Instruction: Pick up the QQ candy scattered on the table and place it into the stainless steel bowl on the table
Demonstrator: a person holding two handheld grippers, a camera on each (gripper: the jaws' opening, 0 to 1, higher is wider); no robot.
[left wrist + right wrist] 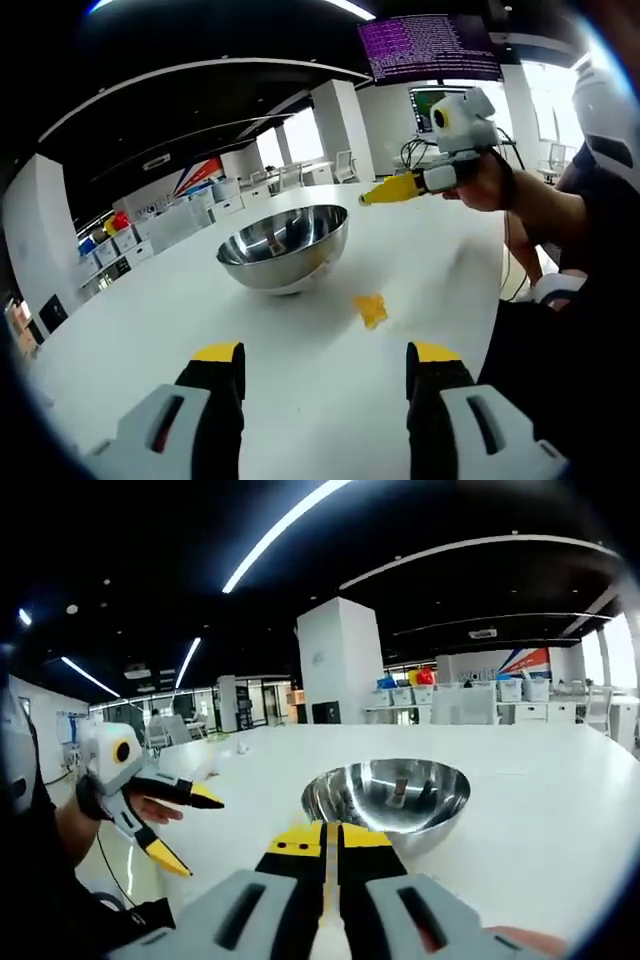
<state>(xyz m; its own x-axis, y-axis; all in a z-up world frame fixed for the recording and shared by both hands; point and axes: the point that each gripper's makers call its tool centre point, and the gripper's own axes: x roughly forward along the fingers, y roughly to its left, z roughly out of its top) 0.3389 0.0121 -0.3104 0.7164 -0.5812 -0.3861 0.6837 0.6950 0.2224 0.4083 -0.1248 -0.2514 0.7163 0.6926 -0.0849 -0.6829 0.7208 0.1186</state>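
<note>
Mid-task state on the white desk (300, 390): the stainless steel bowl (283, 246) stands upright near the middle, and one yellow QQ candy (371, 309) lies on the desk just beside it, between the bowl and the left tongs (325, 372), whose jaws stand wide apart and hold nothing. The right tongs (330, 842) have their jaws pressed together, aimed toward the bowl from its other side; whether a candy is pinched between them cannot be told. The bowl's contents are hidden by reflections, so by judgement at least this one candy is left to collect.
</note>
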